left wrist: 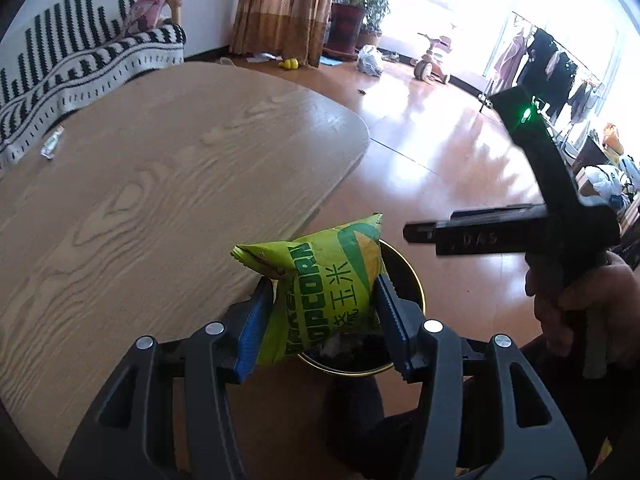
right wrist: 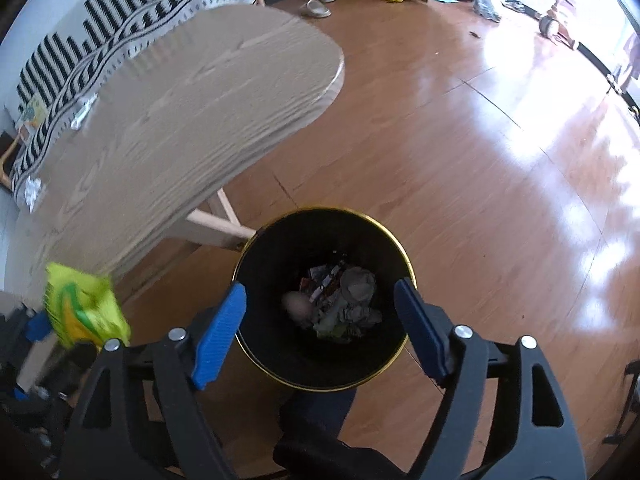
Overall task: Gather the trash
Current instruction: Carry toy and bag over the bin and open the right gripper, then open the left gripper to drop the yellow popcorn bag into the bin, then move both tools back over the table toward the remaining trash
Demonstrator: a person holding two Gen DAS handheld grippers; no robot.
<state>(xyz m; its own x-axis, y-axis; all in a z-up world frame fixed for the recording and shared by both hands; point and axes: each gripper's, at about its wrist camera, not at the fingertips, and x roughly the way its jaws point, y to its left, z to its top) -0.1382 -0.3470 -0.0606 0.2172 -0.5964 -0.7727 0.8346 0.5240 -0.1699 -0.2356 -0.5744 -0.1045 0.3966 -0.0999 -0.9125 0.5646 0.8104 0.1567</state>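
My left gripper (left wrist: 324, 316) is shut on a green-yellow popcorn bag (left wrist: 320, 288) and holds it at the table's near edge, over the rim of a black trash bin (left wrist: 404, 272) with a gold rim. The bag also shows at the left of the right wrist view (right wrist: 84, 308). My right gripper (right wrist: 320, 328) is open and empty, right above the bin (right wrist: 272, 260), which holds crumpled paper and wrappers (right wrist: 344, 300). A small wrapper (left wrist: 52, 144) lies on the table's far left; it shows in the right wrist view (right wrist: 82, 114) with another scrap (right wrist: 32, 188).
The wooden table (left wrist: 160, 160) stands left of the bin. A striped sofa (left wrist: 60, 60) is behind it. Beyond lie wood floor (right wrist: 480, 160), a tricycle (left wrist: 432, 58), plants, a plastic bag (left wrist: 370, 60) and a clothes rack (left wrist: 552, 64). The right hand-held device (left wrist: 540, 200) is at right.
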